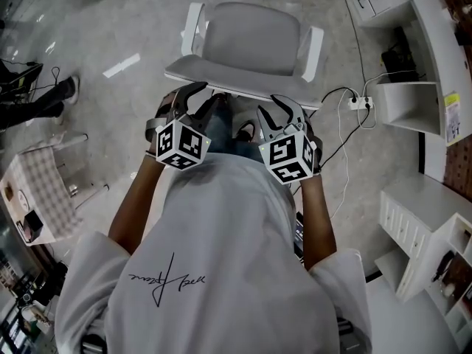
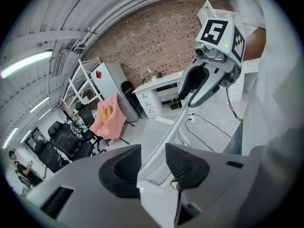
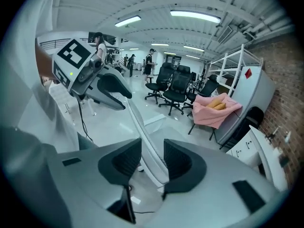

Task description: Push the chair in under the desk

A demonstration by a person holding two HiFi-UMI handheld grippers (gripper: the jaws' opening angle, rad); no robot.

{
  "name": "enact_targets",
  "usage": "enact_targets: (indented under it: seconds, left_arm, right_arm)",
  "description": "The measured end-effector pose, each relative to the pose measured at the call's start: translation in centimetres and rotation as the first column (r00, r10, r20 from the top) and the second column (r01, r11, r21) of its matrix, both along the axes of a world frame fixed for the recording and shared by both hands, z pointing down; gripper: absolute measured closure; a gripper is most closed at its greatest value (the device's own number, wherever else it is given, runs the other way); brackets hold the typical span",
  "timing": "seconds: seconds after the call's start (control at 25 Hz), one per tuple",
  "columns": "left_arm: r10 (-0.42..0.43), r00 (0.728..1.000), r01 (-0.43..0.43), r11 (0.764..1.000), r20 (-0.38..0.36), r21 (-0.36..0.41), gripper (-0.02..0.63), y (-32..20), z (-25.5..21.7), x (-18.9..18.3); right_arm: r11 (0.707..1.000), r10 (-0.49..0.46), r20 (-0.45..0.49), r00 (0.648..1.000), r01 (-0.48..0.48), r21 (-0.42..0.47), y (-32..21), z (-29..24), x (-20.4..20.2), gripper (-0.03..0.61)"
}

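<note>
The right tongs [image 3: 152,148] are straddling the white mesh chair back [image 3: 137,121], jaws apart; the left tongs [image 3: 127,101] are hovering farther along it.

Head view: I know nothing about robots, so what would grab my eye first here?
Probably the two hand-held claws in the middle: the left gripper and the right gripper, each carrying a black-and-white patterned cube, their jaws apart astride the top edge of the backrest of a pale office chair. The person's white shirt fills the bottom of the picture, and a white desk curves along the right side.
</note>
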State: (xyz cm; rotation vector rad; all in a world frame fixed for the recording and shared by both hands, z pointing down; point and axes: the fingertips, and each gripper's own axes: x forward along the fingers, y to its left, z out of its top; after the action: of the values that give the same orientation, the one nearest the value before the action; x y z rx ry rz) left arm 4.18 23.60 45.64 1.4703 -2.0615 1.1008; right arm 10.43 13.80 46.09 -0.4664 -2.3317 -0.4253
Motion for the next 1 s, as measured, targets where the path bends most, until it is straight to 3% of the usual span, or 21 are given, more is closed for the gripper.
enact_targets:
  seconds: [0.24,1.0]
  left_arm:
    - [0.02,1.0,-0.019,0.999,0.009,-0.05,0.459,0.1,0.9,-0.8]
    - [0.029,0.999,-0.02,0.979,0.042,-0.205,0.459,0.7,3.9,-2.4]
  right_arm:
    - [0.995,-0.048,-0.032,0.998,0.051,0.086,0.2,1.8,-0.4,0.42]
    - [0.983,-0.07,-0.085,0.994,0.083,0.165,-1.1,4.2,-1.1,0.44]
